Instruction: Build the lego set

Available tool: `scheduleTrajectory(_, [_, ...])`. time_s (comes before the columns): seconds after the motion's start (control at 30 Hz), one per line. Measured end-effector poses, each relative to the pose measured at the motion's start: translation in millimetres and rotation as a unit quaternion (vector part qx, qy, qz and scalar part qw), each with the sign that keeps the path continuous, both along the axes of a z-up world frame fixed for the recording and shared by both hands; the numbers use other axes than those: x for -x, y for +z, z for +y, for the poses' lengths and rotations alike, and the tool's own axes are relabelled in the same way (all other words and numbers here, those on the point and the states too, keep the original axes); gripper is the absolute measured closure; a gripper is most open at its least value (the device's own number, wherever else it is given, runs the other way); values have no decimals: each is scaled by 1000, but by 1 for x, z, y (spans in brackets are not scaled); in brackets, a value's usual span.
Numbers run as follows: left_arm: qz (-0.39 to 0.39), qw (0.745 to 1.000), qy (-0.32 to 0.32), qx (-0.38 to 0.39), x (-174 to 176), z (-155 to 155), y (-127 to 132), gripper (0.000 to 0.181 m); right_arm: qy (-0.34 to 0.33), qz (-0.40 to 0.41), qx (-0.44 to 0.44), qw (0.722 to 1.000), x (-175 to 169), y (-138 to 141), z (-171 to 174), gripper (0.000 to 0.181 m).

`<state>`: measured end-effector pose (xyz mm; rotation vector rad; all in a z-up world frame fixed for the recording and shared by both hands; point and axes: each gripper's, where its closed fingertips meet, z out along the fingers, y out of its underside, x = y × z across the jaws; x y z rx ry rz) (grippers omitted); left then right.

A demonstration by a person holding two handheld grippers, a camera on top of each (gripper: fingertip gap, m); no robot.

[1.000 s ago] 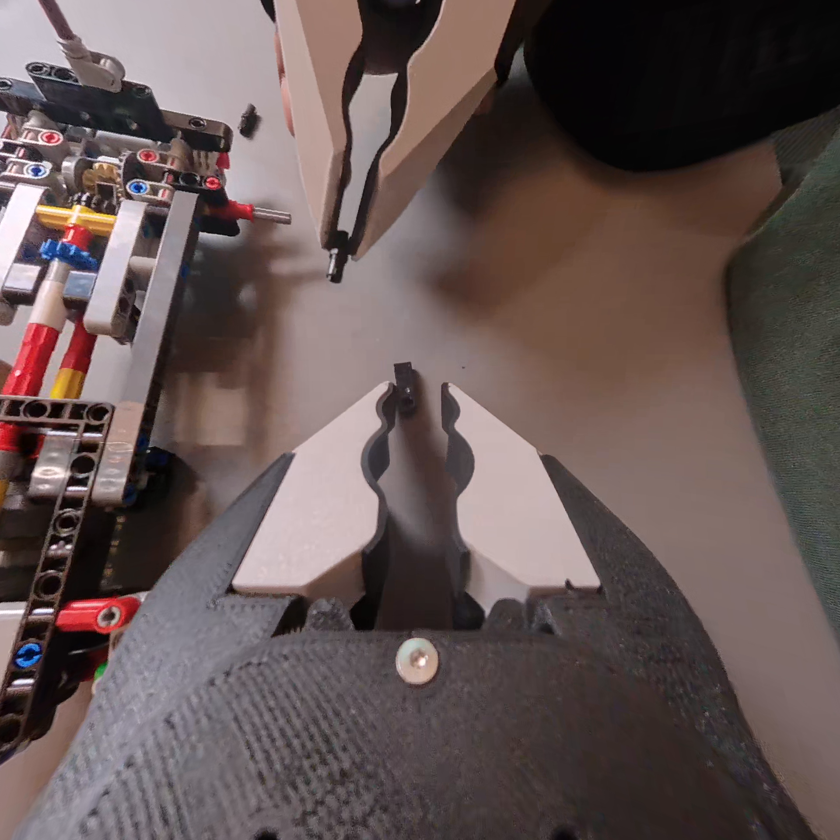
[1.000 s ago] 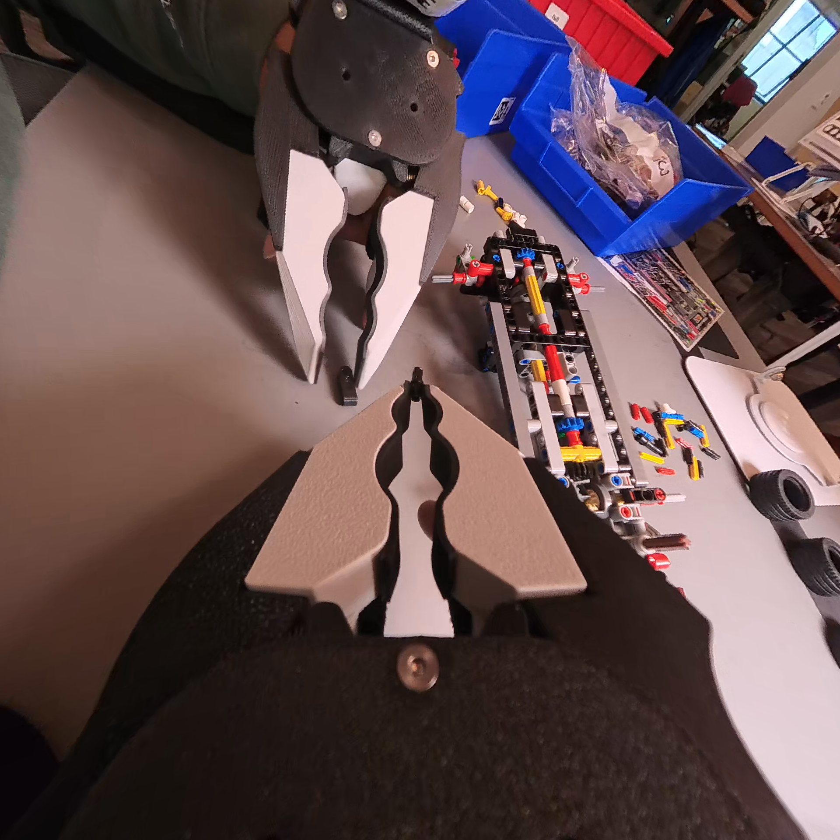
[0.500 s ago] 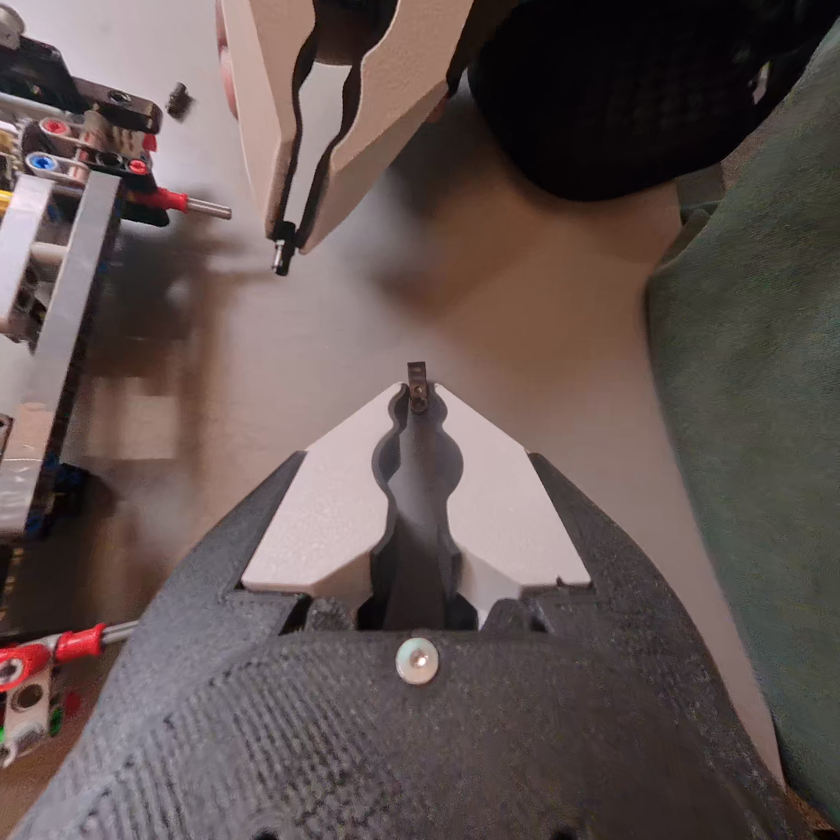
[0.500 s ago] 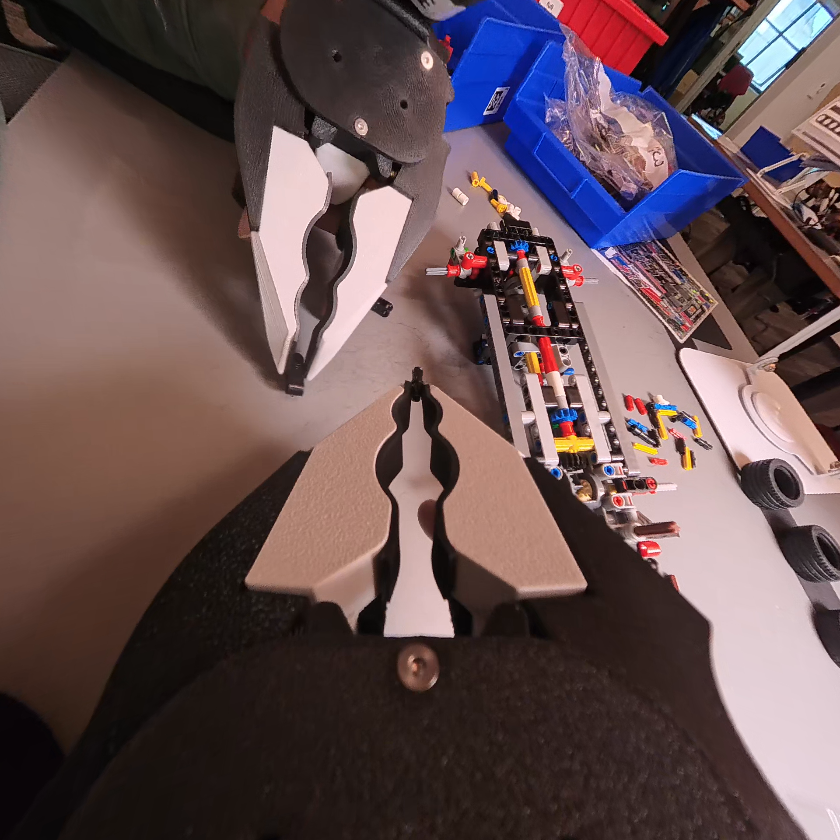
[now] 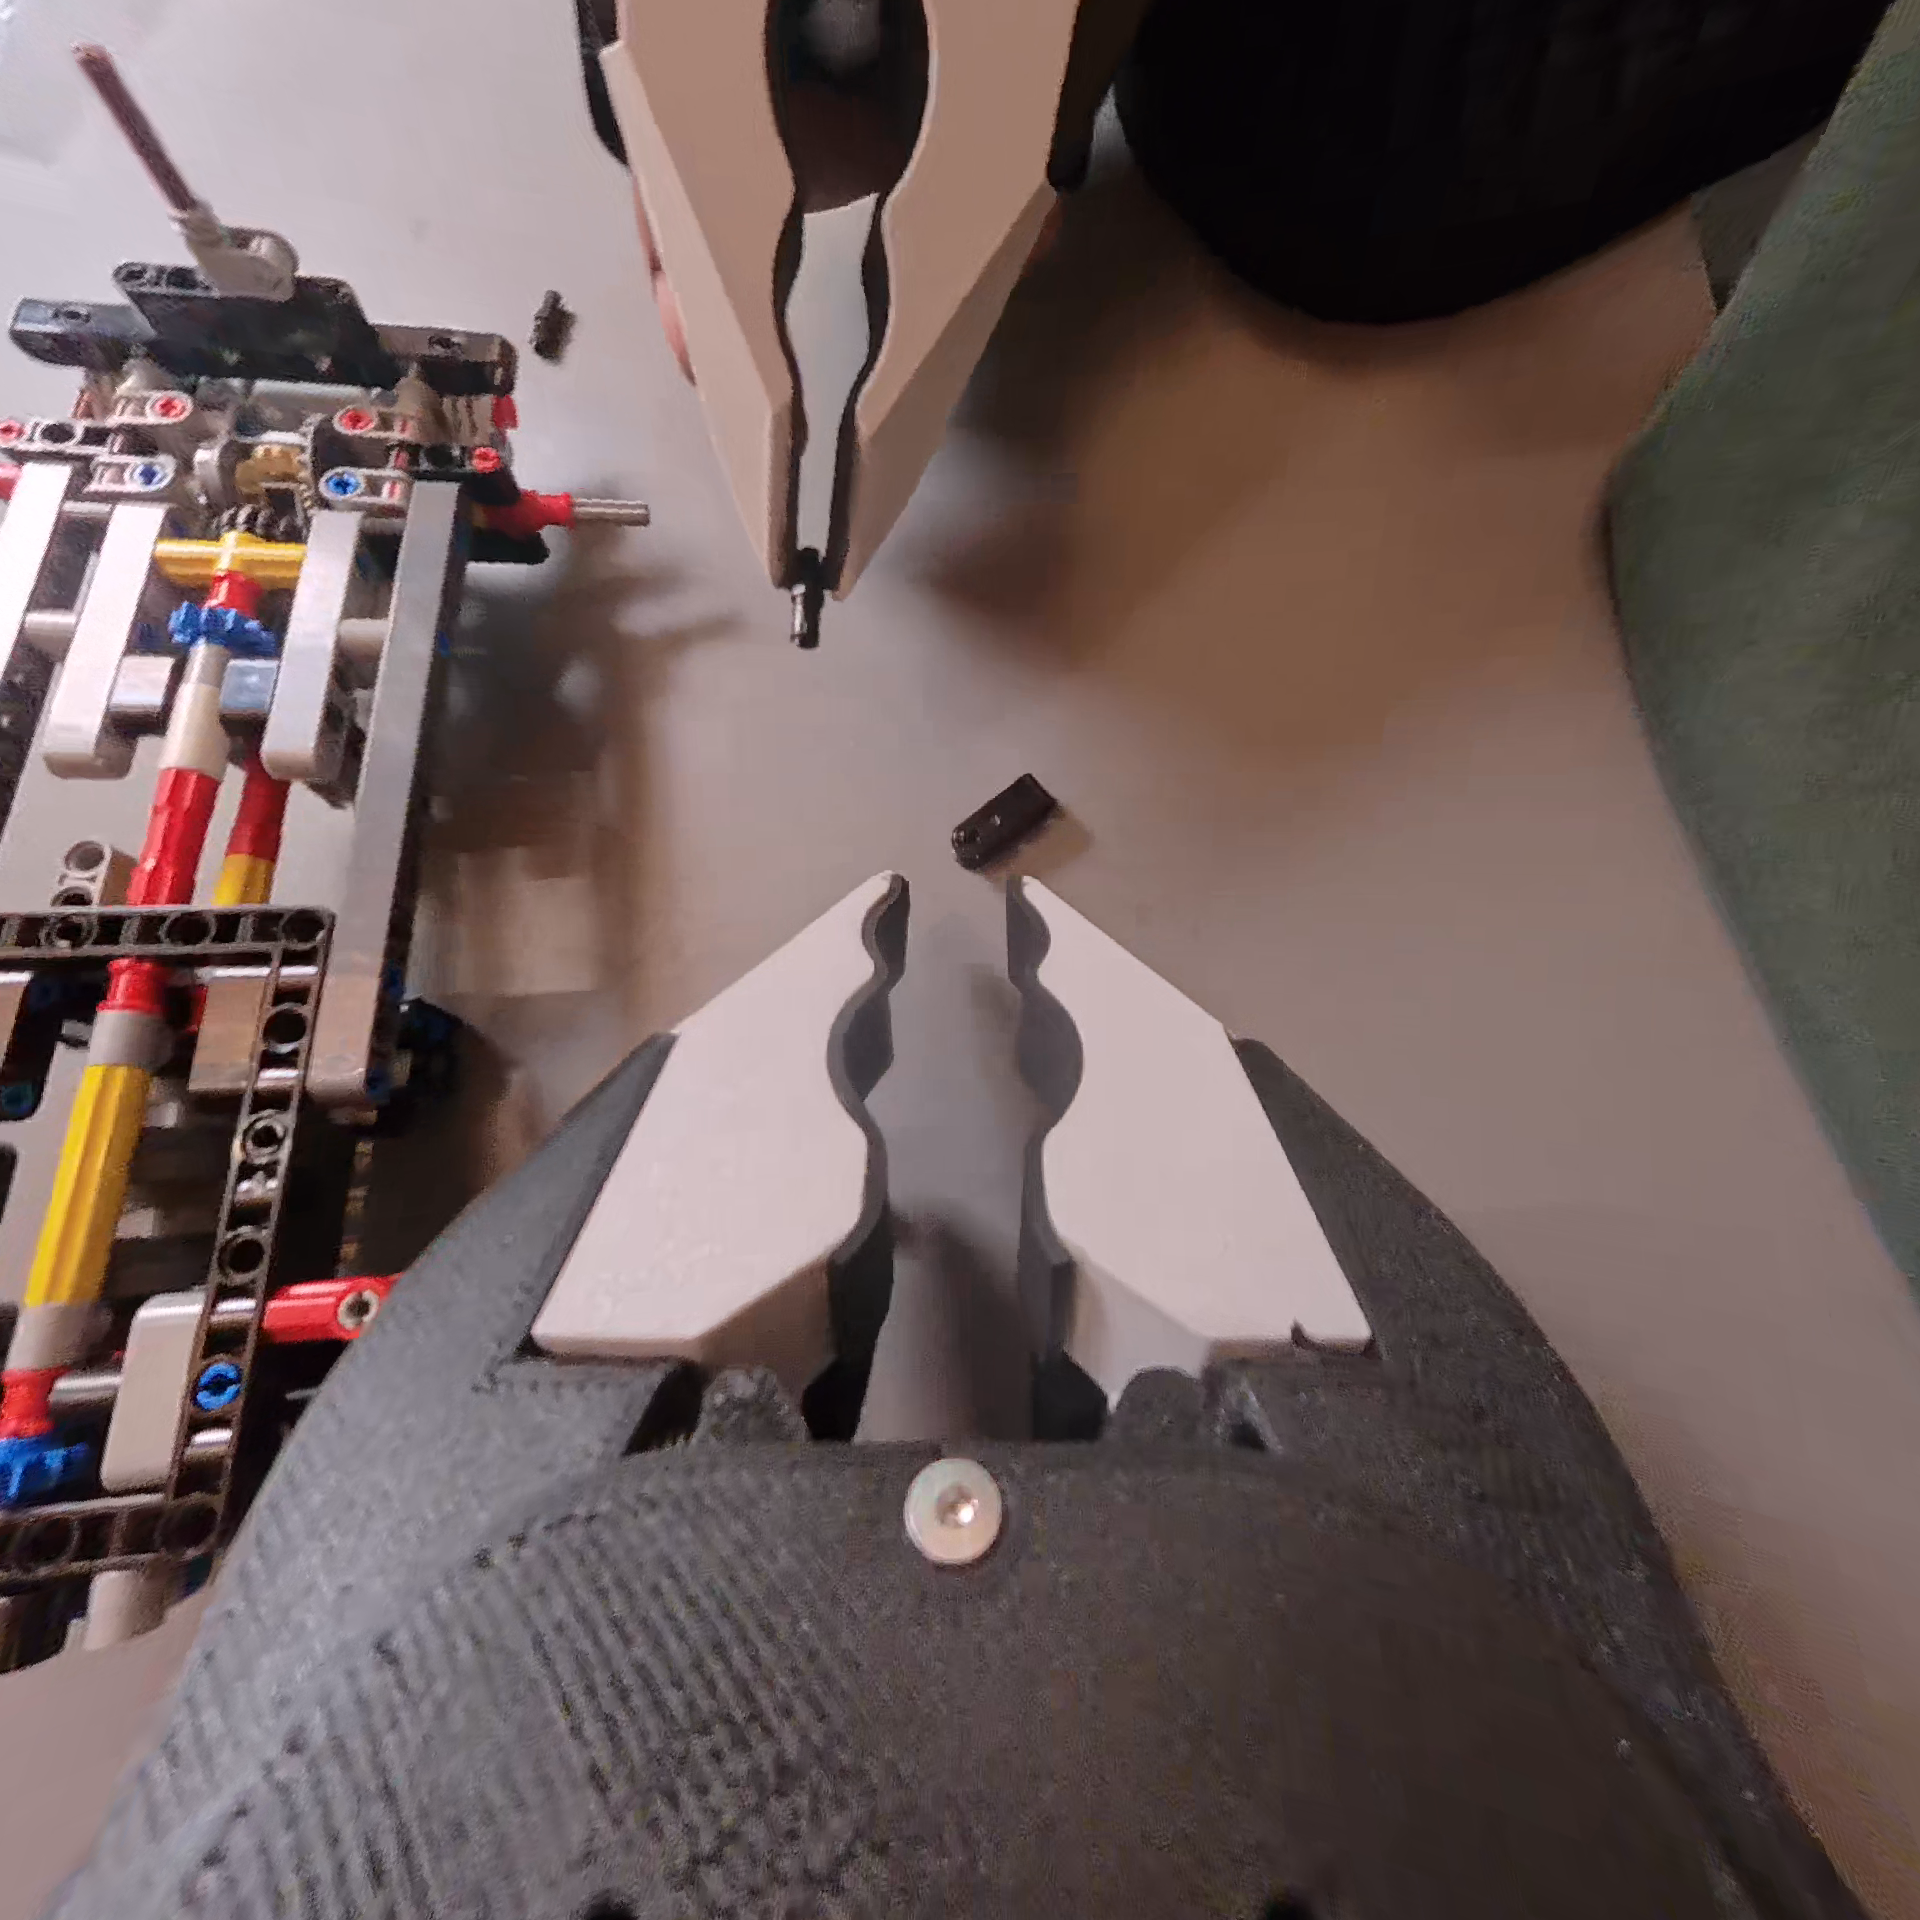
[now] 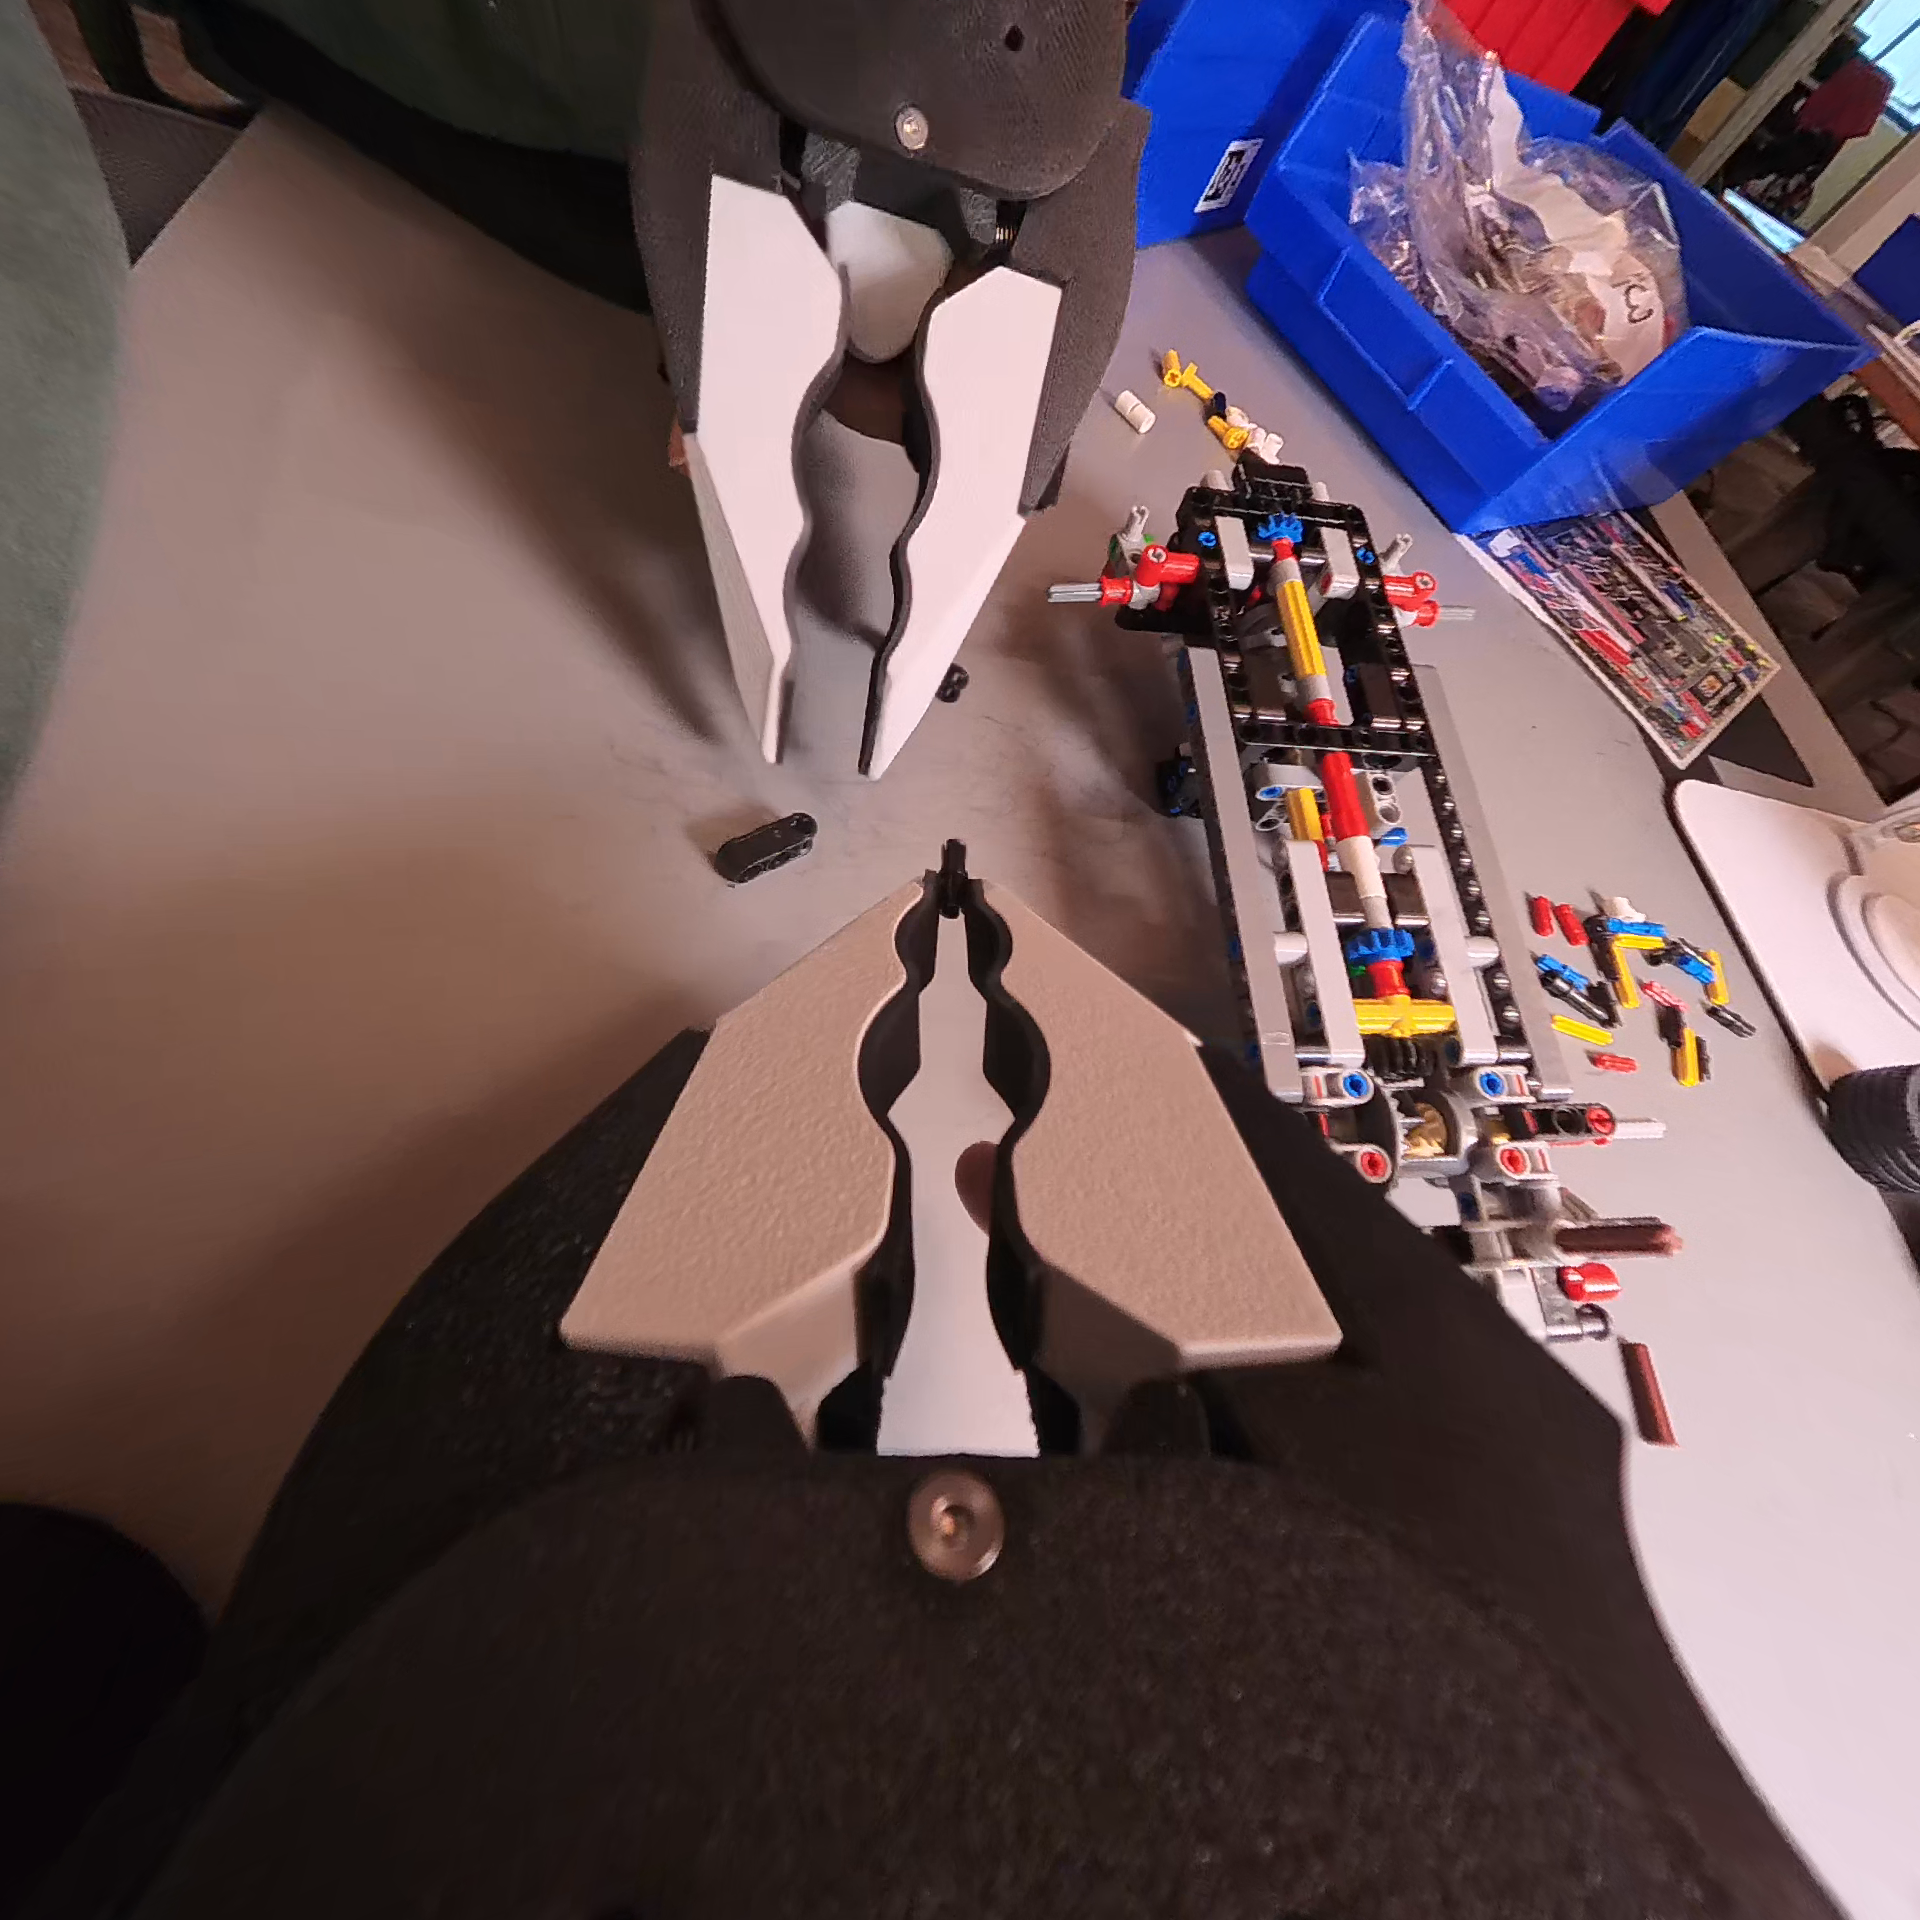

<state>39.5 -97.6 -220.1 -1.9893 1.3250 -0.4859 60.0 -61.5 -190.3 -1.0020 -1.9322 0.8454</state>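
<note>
My left gripper [image 5: 956,883] is open and empty, low over the grey table. A small black lego link [image 5: 1003,821] lies on the table just past its fingertips; it also shows in the right wrist view [image 6: 766,848]. My right gripper [image 6: 951,883] is shut on a small black pin [image 6: 951,871], seen in the left wrist view [image 5: 803,613] sticking out of its tips. The two grippers face each other, apart. The long lego chassis [image 5: 197,790] lies beside them, also in the right wrist view [image 6: 1340,821].
Loose small lego pieces [image 6: 1631,977] lie right of the chassis. Blue bins [image 6: 1507,312] with a plastic bag stand at the back. A booklet [image 6: 1621,623], a white tray [image 6: 1808,935] and a black tyre [image 6: 1881,1132] are on the right. A small black piece [image 5: 551,324] lies near the chassis end. The small black piece [image 5: 551,324] sits 15 cm or so from the ends of my right fingers.
My left gripper opened and let go of the black link, which now lies on the table in front of it. My right gripper stays shut on the pin.
</note>
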Motion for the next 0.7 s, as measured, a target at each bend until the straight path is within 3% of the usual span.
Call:
scheduleTrajectory(0.17, [13,999,-39,-21,-14,-3,-6,160,4,-10,3,1000,-1,-4,-1,180])
scheduleTrajectory(0.33, [34,999,-23,8,-16,3,-11,173,16,-23,11,1000,-4,-5,-6,180])
scheduleTrajectory(0.53, [-47,975,31,214,-25,-7,-3,173,59,-57,16,996,-11,-11,-28,180])
scheduleTrajectory(0.7, [-44,958,51,277,-28,-6,-9,173,61,-83,-9,995,-11,-22,-32,180])
